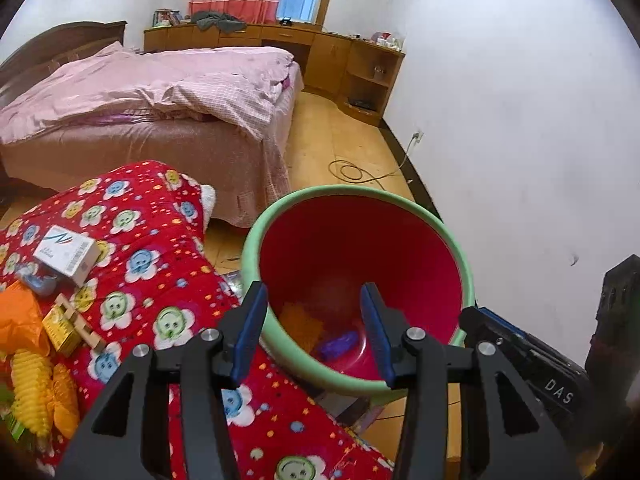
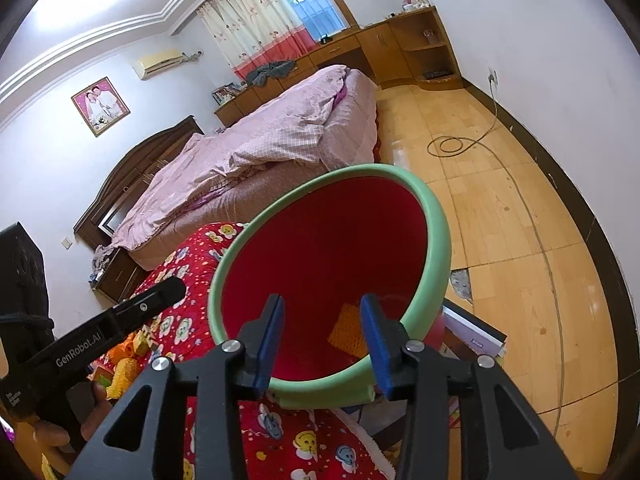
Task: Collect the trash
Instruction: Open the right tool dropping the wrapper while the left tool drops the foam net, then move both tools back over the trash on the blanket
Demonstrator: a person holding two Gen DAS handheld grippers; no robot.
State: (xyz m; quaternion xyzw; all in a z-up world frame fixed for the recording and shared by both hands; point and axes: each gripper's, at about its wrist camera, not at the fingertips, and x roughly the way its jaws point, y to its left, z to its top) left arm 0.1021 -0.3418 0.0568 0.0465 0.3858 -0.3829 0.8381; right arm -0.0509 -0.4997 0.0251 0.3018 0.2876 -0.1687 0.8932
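A bin with a red inside and a green rim (image 1: pixel 256 236) stands beside a red flowered quilt (image 1: pixel 160 248). At its bottom lie an orange piece (image 1: pixel 298 320) and a purple piece (image 1: pixel 338 344). My left gripper (image 1: pixel 314 332) hangs over the bin's near rim, open, with nothing between its blue pads. My right gripper (image 2: pixel 323 340) is open too and empty, over the same bin rim (image 2: pixel 436 240), above the orange piece (image 2: pixel 348 330). On the quilt lie a white box (image 1: pixel 66 254), an orange bag (image 1: pixel 16 320), a yellow box (image 1: pixel 60 330) and yellow ridged pieces (image 1: pixel 32 392).
A bed with pink covers (image 1: pixel 140 92) stands behind the quilt. Wooden cabinets (image 1: pixel 352 64) line the far wall. A coiled cable (image 2: pixel 452 146) lies on the wooden floor. Books (image 2: pixel 472 336) are stacked under the bin. A white wall (image 1: pixel 520 140) is close on the right.
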